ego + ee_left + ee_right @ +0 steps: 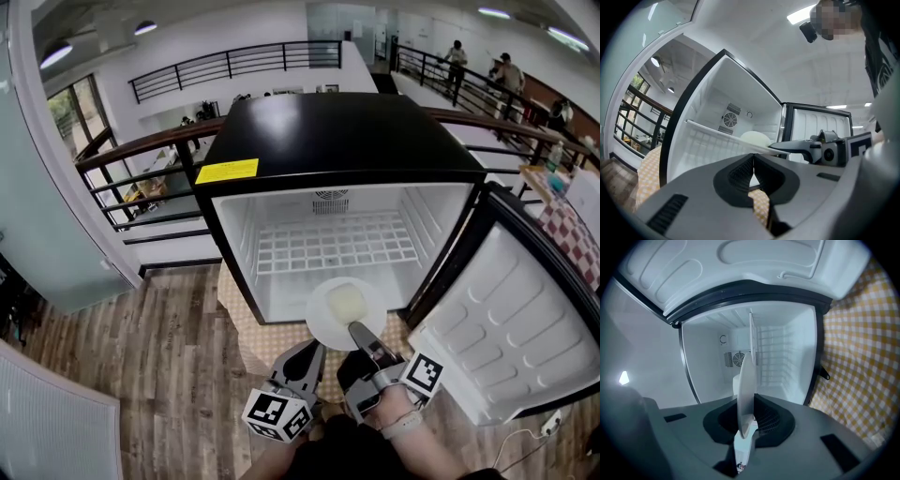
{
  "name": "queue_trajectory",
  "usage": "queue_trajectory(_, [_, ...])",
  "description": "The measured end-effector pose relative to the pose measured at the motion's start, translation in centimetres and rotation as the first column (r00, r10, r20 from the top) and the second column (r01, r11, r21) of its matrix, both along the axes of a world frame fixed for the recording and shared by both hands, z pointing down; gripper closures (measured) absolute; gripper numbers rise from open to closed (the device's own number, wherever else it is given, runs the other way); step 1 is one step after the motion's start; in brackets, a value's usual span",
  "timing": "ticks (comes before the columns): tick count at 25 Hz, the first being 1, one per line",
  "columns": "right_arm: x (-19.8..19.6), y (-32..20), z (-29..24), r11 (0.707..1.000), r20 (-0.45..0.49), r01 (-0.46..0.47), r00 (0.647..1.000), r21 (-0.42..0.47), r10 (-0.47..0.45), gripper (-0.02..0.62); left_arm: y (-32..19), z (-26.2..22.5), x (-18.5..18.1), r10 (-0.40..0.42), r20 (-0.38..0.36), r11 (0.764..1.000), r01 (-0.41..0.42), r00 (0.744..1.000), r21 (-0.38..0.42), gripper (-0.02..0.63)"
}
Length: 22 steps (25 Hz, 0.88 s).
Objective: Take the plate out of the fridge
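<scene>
An open black fridge (pixel 337 141) sat on a checked mat (pixel 246 330) over a wood floor (pixel 141 375). The right gripper (pixel 360 332) clamped the white plate (pixel 330 309) by its rim at the fridge's mouth. The left gripper (pixel 307 354) had its jaws together, empty.

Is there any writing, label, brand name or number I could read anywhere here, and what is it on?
Yellow rectangular sticker on the black-topped small fridge: it carries print, but too small to read.
Black-and-white patterned cube and second patterned cube: coded squares only, no words.
White round plate: no text.
No brand or number is legible anywhere.
</scene>
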State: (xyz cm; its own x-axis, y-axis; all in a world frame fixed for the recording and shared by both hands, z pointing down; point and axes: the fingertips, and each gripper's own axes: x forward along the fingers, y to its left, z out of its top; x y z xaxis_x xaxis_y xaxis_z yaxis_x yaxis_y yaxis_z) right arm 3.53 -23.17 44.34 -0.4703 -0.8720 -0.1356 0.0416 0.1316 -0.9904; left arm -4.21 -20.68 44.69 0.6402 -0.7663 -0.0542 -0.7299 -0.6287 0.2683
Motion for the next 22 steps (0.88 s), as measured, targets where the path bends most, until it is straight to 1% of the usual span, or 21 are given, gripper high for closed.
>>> queue_trajectory(14, [-0.3, -0.6, 1.4, 1.0, -0.008, 0.011, 1.0, -0.023, -0.012, 0.538, -0.7, 0.6, -0.8, -0.018, 0.005, 1.0, 0.018, 1.0, -0.008, 0.596])
queue_trajectory(22, [0.2, -0.8, 1.1, 1.0, -0.002, 0.017, 1.0, -0.022, -0.017, 0.538, -0.8, 0.5, -0.4, -0.019, 0.011, 1.0, 0.019, 1.0, -0.005, 0.597])
